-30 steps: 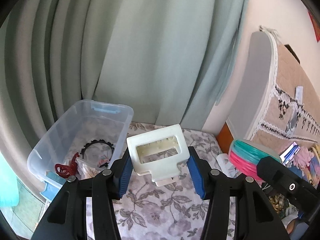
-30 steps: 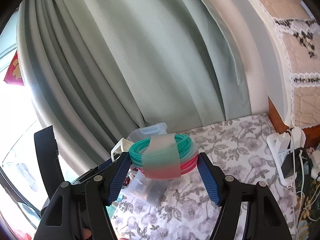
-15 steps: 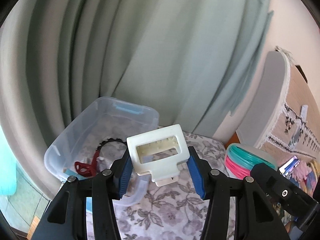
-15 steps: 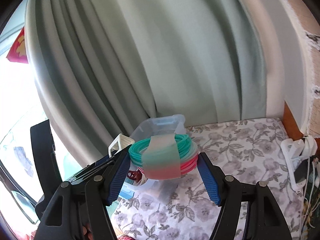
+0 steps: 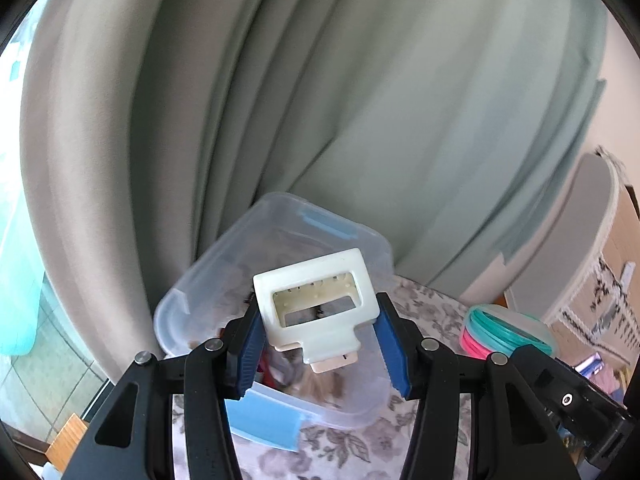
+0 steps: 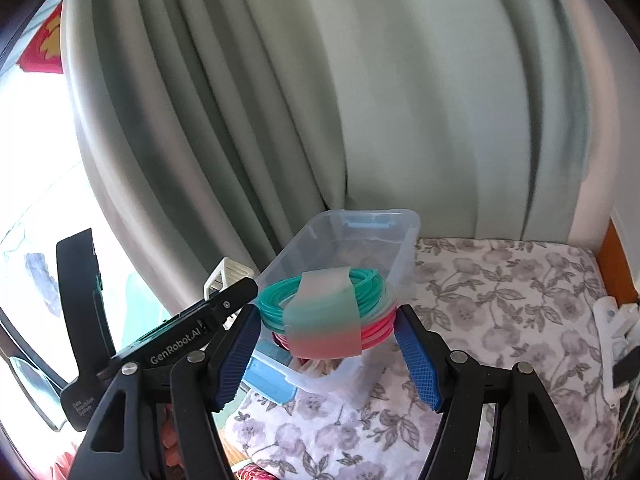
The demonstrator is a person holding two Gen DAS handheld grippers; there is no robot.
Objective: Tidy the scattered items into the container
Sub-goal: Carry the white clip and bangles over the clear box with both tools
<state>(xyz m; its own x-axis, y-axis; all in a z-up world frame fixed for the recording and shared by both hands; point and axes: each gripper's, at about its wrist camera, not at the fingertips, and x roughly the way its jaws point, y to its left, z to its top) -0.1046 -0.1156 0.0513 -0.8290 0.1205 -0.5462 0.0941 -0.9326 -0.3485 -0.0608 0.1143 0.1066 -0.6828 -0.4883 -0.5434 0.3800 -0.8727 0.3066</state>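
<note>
Both grippers loaded and closing on the clear container (image 5: 372, 248)

The left gripper (image 5: 318, 332) is pinching a cream plastic clip (image 5: 320, 280), held right over the container's open top, and the right gripper (image 6: 328, 328) clamps a banded coil of teal and pink cord (image 6: 326, 300) just at the container's near rim. Inside the container a few dark and red bits already lie, too blurred to name. By my read, these two pieces are a drop away from done; on the floral cloth (image 6: 500, 300) around the container nothing else loose shows, though a white charger (image 6: 612, 316) sits well off to its right.
</note>
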